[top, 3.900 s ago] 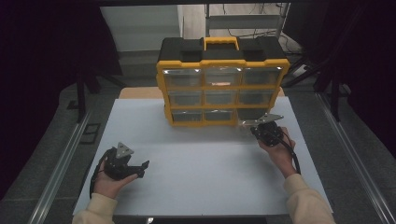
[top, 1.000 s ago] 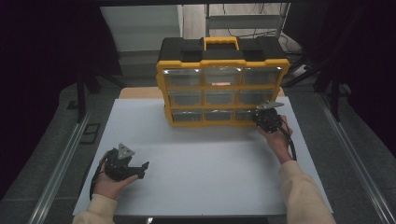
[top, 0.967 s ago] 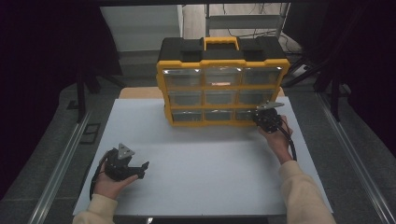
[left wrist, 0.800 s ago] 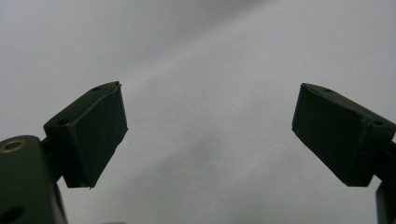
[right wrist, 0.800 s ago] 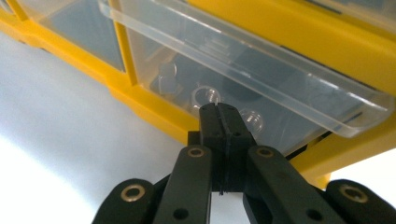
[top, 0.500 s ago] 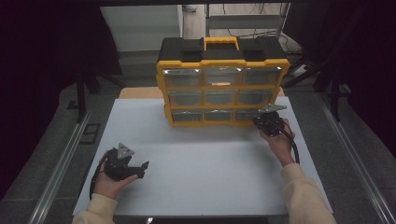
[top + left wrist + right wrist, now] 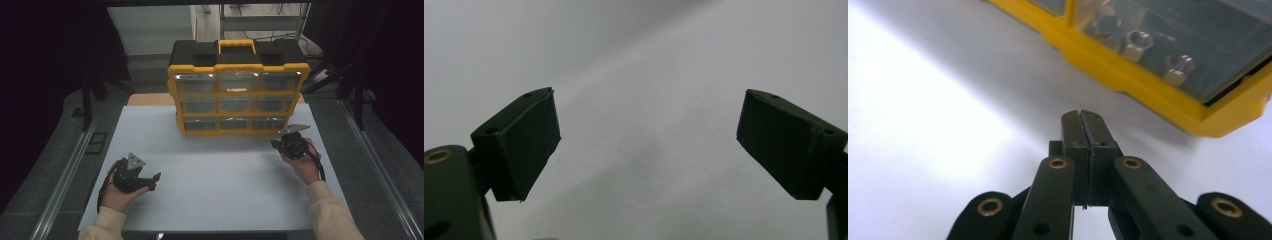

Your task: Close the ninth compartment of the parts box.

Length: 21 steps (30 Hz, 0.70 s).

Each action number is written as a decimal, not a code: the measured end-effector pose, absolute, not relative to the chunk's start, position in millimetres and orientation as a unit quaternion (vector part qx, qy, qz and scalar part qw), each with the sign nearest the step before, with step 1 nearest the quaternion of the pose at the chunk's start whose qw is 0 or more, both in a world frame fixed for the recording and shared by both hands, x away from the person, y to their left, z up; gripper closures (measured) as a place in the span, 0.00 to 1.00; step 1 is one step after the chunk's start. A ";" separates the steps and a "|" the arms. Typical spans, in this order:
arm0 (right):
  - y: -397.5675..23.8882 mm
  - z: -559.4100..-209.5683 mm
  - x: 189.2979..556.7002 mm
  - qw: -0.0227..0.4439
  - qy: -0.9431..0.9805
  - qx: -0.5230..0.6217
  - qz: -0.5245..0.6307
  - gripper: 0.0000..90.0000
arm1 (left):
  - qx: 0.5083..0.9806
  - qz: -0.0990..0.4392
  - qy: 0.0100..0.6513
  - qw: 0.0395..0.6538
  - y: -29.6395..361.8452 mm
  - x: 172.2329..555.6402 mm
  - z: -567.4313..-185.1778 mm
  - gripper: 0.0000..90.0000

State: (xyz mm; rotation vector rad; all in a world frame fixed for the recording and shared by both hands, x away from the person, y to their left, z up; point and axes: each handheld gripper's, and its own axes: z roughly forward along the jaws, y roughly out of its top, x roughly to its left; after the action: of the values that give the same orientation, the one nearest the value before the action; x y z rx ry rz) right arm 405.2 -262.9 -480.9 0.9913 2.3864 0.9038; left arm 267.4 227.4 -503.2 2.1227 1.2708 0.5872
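The right gripper, jaws together, had drawn back from the organiser; next, reopening before a drawer. The left gripper rested, jaws apart.

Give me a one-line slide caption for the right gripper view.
Right gripper, jaws shut and empty, over the white table, beside the yellow organizer with metal nuts behind a clear drawer front.

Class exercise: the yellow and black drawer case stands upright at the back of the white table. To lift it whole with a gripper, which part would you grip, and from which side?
Probably the yellow handle on top of the drawer case, approached from above. It arches clear of the black lid, giving jaws a bar to close around; the clear drawer fronts look flat and too broad.
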 end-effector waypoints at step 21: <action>-291.2 -475.1 335.9 0.142 0.845 0.354 0.376 0.32 | 0.797 0.220 0.478 0.295 228.6 267.2 -503.3 0.12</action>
State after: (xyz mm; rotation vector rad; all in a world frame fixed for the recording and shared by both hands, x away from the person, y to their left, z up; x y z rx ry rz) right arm 335.9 -291.2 -475.1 1.0210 2.4384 1.0845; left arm 267.2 228.6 -503.3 2.1226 1.2732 0.5859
